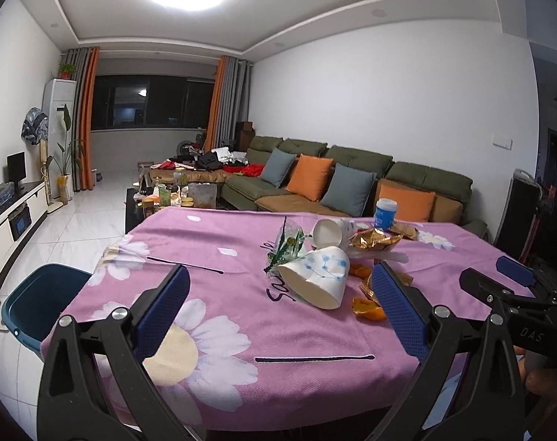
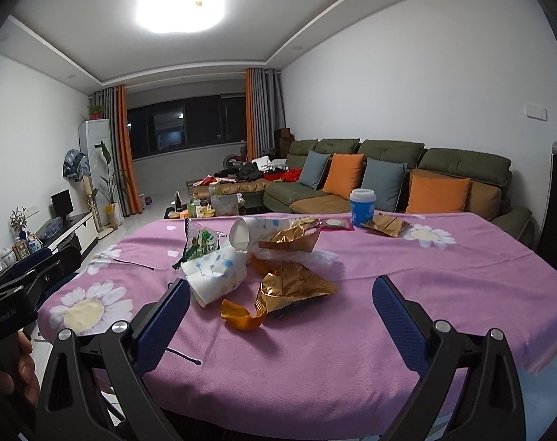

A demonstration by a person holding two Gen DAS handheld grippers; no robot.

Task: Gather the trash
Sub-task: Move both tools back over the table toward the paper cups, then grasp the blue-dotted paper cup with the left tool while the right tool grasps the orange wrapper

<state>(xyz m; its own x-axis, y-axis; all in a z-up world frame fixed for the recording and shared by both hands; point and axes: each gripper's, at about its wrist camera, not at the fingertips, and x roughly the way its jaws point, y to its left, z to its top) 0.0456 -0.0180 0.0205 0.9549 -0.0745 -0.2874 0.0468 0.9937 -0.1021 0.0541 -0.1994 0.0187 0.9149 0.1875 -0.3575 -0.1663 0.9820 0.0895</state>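
Claws above near edge of desk (image 1: 223, 330), both spread wide and empty: left claw (image 1: 280, 310), right claw (image 2: 278, 319). Trash heaped mid-desk beyond them: crushed paper cup (image 1: 315, 275), second cup (image 2: 256, 233) on its side, gold wrapper (image 2: 293, 286), orange peel (image 2: 241, 316). Blue bin (image 1: 39, 301) on floor at desk's left.

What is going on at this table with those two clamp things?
A person holds a grabbing tool in each hand over a table with a pink flowered cloth. The left tool and right tool are both open and hold nothing. Trash lies in a heap ahead: two tipped paper cups, gold wrappers, orange peel. A blue bin waits beside the table, so collecting has not started.
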